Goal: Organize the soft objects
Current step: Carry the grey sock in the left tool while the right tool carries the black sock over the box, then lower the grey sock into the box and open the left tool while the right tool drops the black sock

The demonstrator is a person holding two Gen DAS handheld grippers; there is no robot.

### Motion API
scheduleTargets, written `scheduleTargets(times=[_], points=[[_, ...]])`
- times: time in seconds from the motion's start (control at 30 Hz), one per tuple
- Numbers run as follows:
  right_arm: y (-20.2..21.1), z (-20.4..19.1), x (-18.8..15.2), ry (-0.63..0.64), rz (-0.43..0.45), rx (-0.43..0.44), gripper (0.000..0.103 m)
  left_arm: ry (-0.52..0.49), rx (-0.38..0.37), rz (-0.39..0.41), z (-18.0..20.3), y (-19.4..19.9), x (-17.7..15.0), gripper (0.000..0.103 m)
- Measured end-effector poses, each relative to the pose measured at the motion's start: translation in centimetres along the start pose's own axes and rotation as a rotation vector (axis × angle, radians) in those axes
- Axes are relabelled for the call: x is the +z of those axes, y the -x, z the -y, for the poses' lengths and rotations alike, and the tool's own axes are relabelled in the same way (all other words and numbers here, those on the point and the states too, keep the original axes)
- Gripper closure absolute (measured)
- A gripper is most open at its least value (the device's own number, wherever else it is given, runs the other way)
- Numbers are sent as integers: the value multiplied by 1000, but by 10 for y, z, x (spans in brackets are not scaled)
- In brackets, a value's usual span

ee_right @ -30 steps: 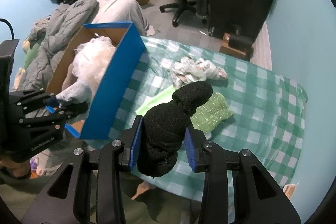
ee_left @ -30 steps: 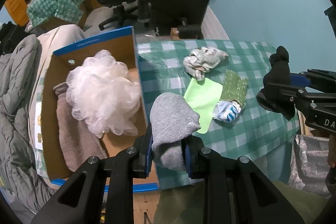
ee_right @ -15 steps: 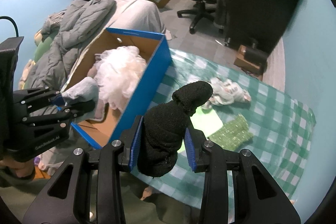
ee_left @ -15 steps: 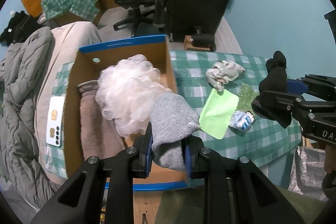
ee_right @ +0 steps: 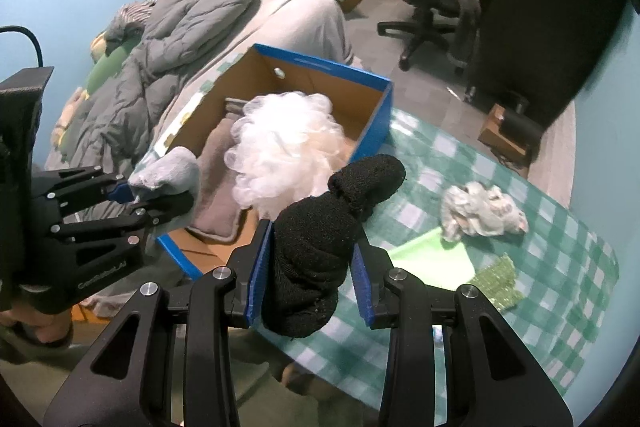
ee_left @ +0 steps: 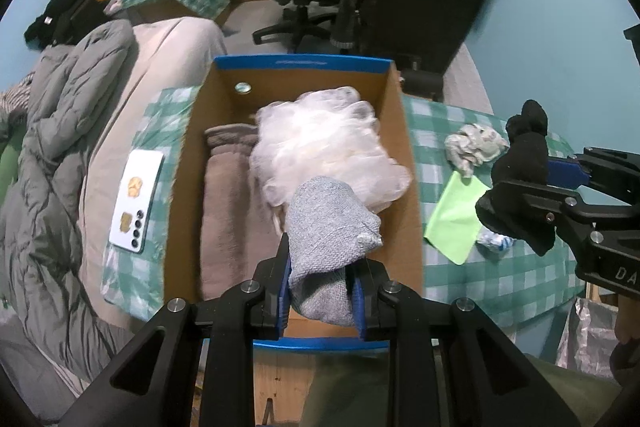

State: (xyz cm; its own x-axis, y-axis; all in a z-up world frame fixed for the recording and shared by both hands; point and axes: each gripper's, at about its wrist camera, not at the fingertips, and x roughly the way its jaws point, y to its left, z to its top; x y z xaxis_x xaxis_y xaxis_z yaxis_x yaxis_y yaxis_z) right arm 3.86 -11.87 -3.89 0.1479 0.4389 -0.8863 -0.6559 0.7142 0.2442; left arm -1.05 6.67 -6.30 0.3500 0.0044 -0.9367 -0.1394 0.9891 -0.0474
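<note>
Left wrist view looks steeply down into the open blue-rimmed cardboard box (ee_left: 404, 163), and everything is placed from that box. It stands on the counter with the green-and-white checked cloth (ee_left: 500, 279), its long axis running away from the camera. Inside it, a folded taupe towel (ee_left: 228, 195) lies along the left wall and a white mesh bath puff (ee_left: 328, 147) fills the far right part.

The left tool (ee_left: 320, 279) hangs over the box's near end, clenched on a rolled grey knitted sock bundle (ee_left: 328, 227), so that bundle is already above the opening, with bare cardboard floor right below it. The right tool (ee_right: 308, 271) grasps a rolled black sock bundle (ee_right: 320, 227), its knobbed end pointing up and away. In the left wrist view it sits outside the box's right wall, over the cloth; the box lies to its left. The left hand is therefore the nearer one to a drop, I judge; the right must cross the right wall first.

Beyond the right wall, on the cloth, lie a crumpled pale patterned cloth (ee_right: 484, 211), a flat lime-green cloth (ee_left: 456, 215), a green glittery sponge cloth (ee_right: 496, 283) and a small blue-and-white bundle (ee_left: 494, 239). Left of the box lies a white phone (ee_left: 138, 201).
</note>
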Motion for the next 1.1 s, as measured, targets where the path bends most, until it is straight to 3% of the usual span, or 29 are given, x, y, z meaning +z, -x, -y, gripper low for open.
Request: scheduleTargets(times=[0.4, 0.73, 0.9, 0.97, 1.1], points=[[-42, -34, 10, 30, -70, 74, 67, 60, 31, -52, -41, -25, -13, 79], [-75, -57, 7, 61, -132, 101, 67, 72, 28, -90, -52, -47, -17, 77], [-85, -57, 3, 44, -154, 88, 61, 50, 60, -94, -52, -51, -18, 70], [-85, -56, 2, 37, -153, 75, 58, 51, 58, -96, -53, -51, -18, 59], [-80, -50, 1, 9, -140, 61, 52, 61, 62, -92, -57, -48, -18, 50]])
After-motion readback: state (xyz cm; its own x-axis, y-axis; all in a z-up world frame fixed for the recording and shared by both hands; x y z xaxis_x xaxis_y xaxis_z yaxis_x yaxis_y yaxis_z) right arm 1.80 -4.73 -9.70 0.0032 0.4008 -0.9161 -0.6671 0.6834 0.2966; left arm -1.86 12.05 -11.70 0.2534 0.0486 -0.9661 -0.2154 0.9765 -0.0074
